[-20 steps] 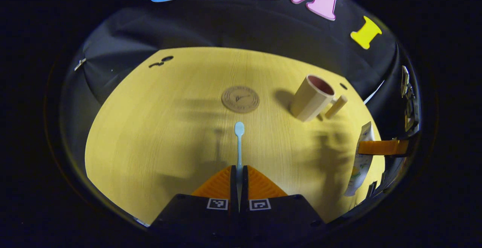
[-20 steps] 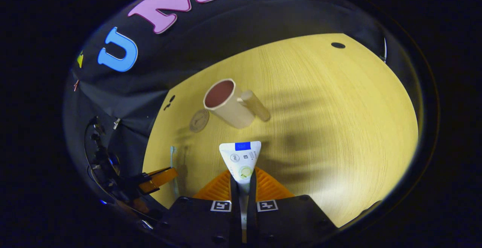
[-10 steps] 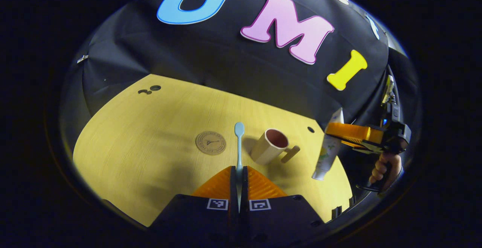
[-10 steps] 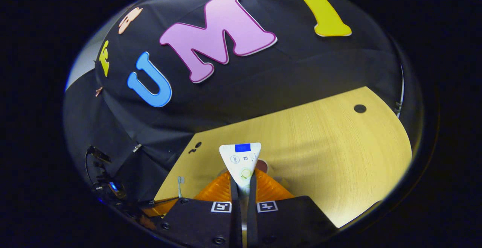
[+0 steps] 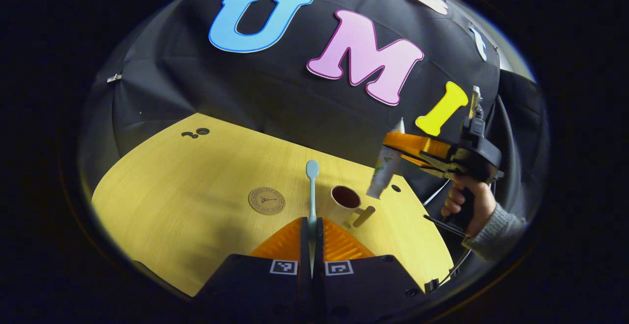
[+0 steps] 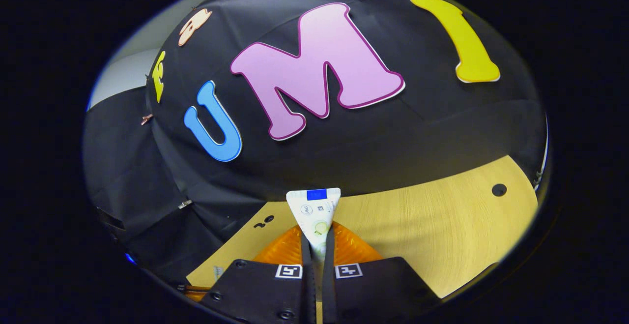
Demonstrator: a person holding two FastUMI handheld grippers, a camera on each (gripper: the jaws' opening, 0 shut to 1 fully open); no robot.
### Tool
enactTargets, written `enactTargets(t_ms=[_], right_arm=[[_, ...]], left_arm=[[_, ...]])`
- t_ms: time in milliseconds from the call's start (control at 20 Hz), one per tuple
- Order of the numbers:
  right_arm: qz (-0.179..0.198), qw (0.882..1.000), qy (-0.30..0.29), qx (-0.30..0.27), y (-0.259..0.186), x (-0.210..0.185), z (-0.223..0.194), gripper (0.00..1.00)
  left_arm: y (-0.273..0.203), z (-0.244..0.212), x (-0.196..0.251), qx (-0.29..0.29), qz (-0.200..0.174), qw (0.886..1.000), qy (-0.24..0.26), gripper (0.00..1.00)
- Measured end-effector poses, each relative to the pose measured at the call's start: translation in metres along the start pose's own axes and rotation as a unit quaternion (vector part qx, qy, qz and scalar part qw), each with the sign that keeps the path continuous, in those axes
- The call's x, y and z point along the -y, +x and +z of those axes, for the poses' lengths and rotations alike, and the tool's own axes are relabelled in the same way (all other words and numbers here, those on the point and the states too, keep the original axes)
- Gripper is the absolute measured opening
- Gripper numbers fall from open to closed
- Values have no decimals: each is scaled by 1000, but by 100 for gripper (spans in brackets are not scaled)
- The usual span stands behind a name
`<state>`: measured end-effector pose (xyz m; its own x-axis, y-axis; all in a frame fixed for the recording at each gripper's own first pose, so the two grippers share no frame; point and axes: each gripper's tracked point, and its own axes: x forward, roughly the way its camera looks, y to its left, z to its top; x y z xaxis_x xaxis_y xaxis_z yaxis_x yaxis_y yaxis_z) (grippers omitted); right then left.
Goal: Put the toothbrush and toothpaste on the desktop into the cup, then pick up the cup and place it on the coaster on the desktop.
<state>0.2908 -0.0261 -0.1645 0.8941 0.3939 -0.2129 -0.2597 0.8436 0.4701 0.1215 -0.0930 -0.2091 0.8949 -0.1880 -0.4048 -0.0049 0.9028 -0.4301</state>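
Left gripper view: the left gripper point(image 5: 311, 225) pinches the toothbrush point(image 5: 312, 191); the cup point(image 5: 344, 201) stands near the tabletop's far edge, beside the coaster point(image 5: 266, 200). The toothpaste point(image 5: 386, 166) hangs above, and could clip the rim.

Right gripper view: the right gripper point(image 6: 317, 245) clamps the toothpaste point(image 6: 314, 211); with the cup hidden, a blind drop may miss.

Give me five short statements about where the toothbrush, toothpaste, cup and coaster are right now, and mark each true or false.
1. The left gripper is shut on the toothbrush. True.
2. The toothpaste tube lies flat on the desktop. False: the right gripper holds it in the air above the cup.
3. The cup stands on the coaster. False: it stands on the desktop beside the coaster, apart from it.
4. The cup is empty. True.
5. The toothbrush head is inside the cup. False: it points up, beside the cup.
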Motion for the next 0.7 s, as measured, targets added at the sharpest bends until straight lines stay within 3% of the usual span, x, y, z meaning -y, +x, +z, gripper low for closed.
enactTargets(t_ms=[350,700], right_arm=[[1,998,-54,-17,43,18,-40,10],[-19,996,-56,-73,55,36,-93,10]], left_arm=[[-11,4,4,18,13,999,-22,6],[-10,-3,-2,17,32,999,-29,6]])
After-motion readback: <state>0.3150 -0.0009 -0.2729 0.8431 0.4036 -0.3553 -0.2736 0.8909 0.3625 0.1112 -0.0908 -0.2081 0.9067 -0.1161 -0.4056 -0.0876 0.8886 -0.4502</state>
